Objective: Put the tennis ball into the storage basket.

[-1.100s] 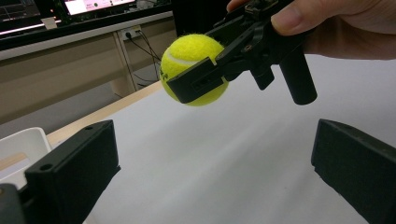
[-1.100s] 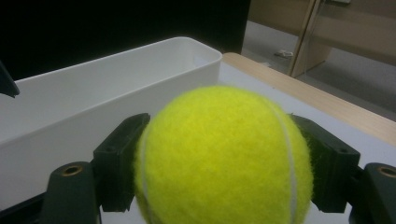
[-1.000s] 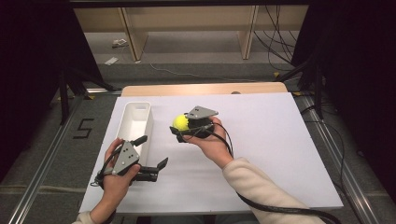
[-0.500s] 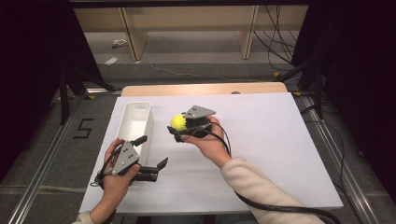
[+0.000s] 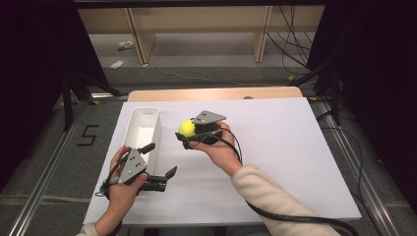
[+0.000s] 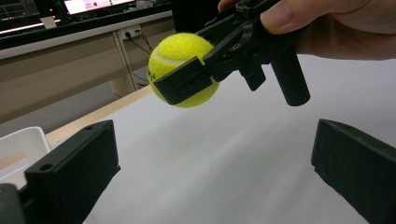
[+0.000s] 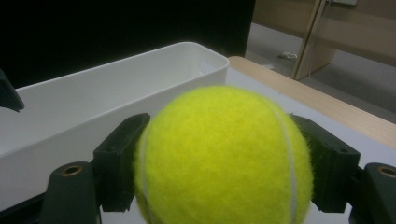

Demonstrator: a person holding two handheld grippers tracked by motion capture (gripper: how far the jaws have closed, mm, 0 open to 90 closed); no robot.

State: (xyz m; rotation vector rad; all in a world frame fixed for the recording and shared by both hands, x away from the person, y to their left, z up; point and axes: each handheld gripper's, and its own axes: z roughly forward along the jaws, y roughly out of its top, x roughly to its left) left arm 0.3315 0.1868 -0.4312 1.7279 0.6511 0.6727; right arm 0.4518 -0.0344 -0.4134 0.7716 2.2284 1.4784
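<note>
Tennis ball [image 5: 186, 128] sits clamped in our right gripper [image 5: 189, 133]; we carry it toward nine o'clock, over the white bin [image 5: 142, 129]; left gripper [image 5: 160, 164] idles wide open.

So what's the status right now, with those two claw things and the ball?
Right gripper shut on tennis ball, held above the table. Left gripper open, holding nothing, near white bin. Nothing between ball and bin.

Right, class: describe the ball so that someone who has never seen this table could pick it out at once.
Start at the white table, then find the long white bin near its left edge. Just right of the bin, the right gripper holds a tennis ball above the tabletop. It is the one bright yellow, fuzzy, round thing there.
</note>
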